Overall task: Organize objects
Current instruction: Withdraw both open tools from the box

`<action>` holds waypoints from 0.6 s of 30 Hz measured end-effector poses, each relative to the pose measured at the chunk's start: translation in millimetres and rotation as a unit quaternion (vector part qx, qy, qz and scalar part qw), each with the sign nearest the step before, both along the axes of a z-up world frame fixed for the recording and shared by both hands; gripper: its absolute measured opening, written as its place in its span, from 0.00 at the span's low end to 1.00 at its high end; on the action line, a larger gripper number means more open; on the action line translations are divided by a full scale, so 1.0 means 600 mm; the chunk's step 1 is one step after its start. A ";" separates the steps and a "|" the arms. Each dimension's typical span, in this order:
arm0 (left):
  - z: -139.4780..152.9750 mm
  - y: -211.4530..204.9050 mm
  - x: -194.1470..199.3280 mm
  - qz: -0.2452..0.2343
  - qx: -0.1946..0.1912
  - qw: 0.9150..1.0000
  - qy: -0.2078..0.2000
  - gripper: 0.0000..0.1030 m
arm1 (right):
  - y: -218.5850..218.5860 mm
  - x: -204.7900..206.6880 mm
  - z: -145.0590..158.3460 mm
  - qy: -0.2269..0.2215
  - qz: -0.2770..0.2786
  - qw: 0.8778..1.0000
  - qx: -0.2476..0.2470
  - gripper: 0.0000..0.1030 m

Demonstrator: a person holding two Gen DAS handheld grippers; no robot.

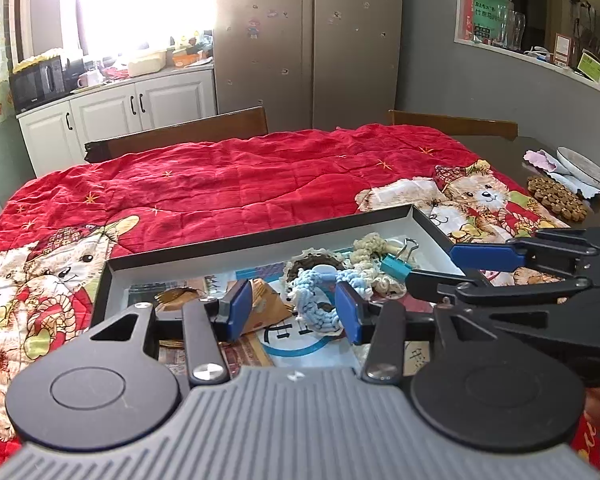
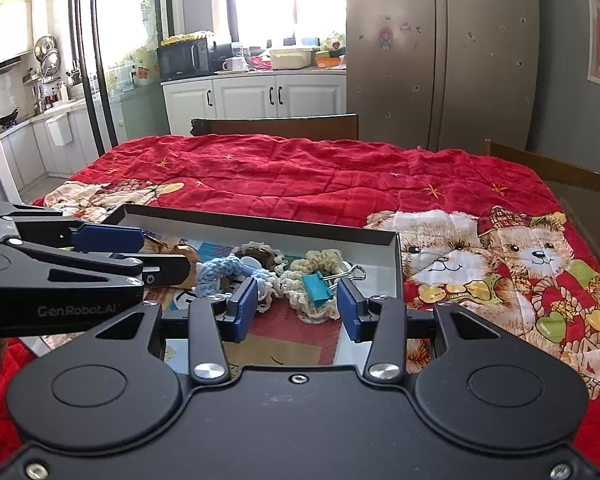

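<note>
Left wrist view: the left tool (image 1: 294, 307) hovers over the black tray (image 1: 260, 238) on the red quilt (image 1: 220, 184), jaws half apart around a light-blue crocheted piece (image 1: 314, 292); whether the pads press it I cannot tell. The right tool (image 1: 440, 266) reaches in beside it.

Right wrist view: the right tool (image 2: 298, 307) stands half apart, empty, before a teal binder clip (image 2: 316, 287) lying on cream crochet (image 2: 300, 280) in the tray (image 2: 260, 222).

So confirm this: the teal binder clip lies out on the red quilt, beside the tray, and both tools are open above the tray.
Wrong about the clip. The teal binder clip lies inside the tray, on the crocheted pieces, not out on the red quilt; the right wrist view shows it. The rest holds: the left tool and right tool are open above the tray.
</note>
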State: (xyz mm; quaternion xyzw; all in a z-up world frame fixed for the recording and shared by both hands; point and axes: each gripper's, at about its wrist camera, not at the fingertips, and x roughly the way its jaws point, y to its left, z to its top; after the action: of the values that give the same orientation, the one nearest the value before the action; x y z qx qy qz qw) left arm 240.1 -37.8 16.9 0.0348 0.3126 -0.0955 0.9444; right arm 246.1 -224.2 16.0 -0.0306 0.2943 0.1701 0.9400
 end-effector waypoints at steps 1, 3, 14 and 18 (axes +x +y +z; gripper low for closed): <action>0.001 0.001 -0.002 0.000 0.000 1.000 -0.001 0.60 | 0.001 -0.002 0.002 -0.001 0.001 1.000 0.000 0.41; 0.004 0.005 -0.007 0.001 -0.001 1.000 -0.003 0.61 | 0.002 -0.007 0.007 -0.003 0.004 1.000 -0.001 0.41; 0.020 0.018 -0.044 -0.001 0.002 1.000 -0.017 0.63 | 0.012 -0.048 0.020 -0.014 0.024 0.999 -0.016 0.44; 0.028 0.020 -0.058 -0.006 0.003 1.000 -0.024 0.64 | 0.015 -0.066 0.025 -0.019 0.032 0.999 -0.019 0.45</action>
State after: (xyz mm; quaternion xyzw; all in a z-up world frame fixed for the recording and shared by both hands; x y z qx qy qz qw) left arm 205.3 -25.9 33.5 0.0414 0.2898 -0.0997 0.9510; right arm 206.5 -215.3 31.1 -0.0613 0.2788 0.1934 0.9387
